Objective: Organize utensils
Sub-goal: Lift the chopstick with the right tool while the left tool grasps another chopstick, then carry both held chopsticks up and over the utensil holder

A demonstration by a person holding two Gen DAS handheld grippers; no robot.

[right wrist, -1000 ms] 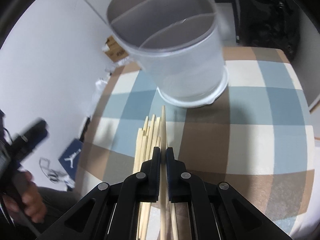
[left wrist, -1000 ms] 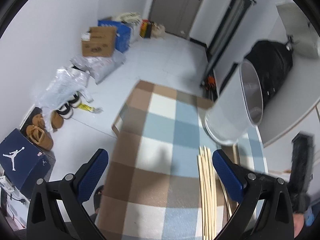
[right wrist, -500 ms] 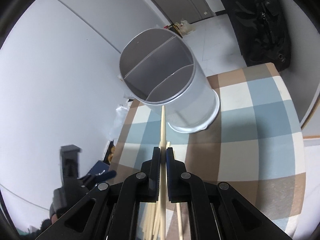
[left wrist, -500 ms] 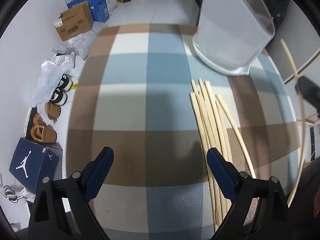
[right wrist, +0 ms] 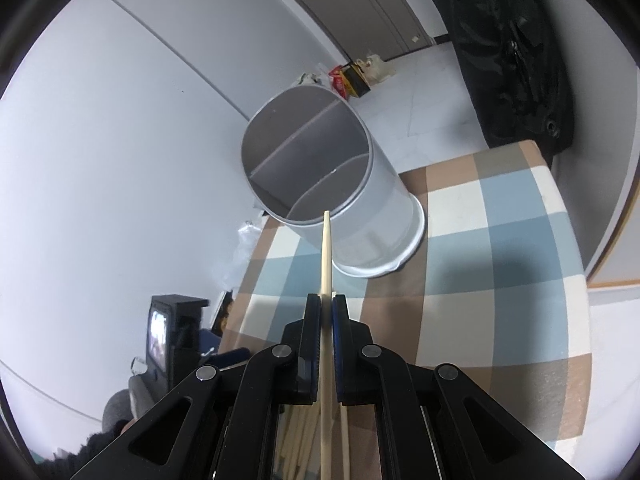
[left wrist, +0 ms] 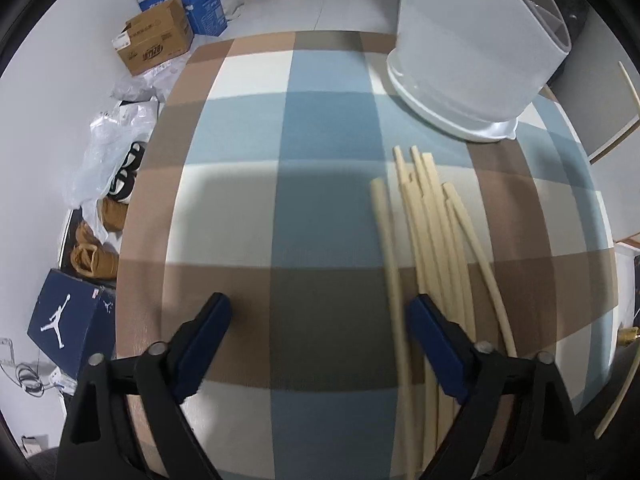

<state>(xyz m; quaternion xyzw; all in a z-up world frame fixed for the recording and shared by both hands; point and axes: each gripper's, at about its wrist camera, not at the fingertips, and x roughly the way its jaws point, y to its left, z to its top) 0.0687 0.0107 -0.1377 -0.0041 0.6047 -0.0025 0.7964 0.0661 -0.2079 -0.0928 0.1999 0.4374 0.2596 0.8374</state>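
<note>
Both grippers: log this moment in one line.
right gripper: shut on chopstick, tip near holder | left gripper: open, closing, over loose chopsticks

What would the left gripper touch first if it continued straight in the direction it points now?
Probably the checked tablecloth: the open left gripper points steeply down at bare cloth, with the chopsticks just beside its right finger.

Left wrist view steeply down, close over checked tablecloth (left wrist: 328, 128), right wrist view shallower, both sharing utensil holder (right wrist: 316, 176)

pale wooden chopsticks (left wrist: 424, 240), matt woven checked cloth (left wrist: 280, 200), frosted plastic holder (left wrist: 472, 48)
</note>
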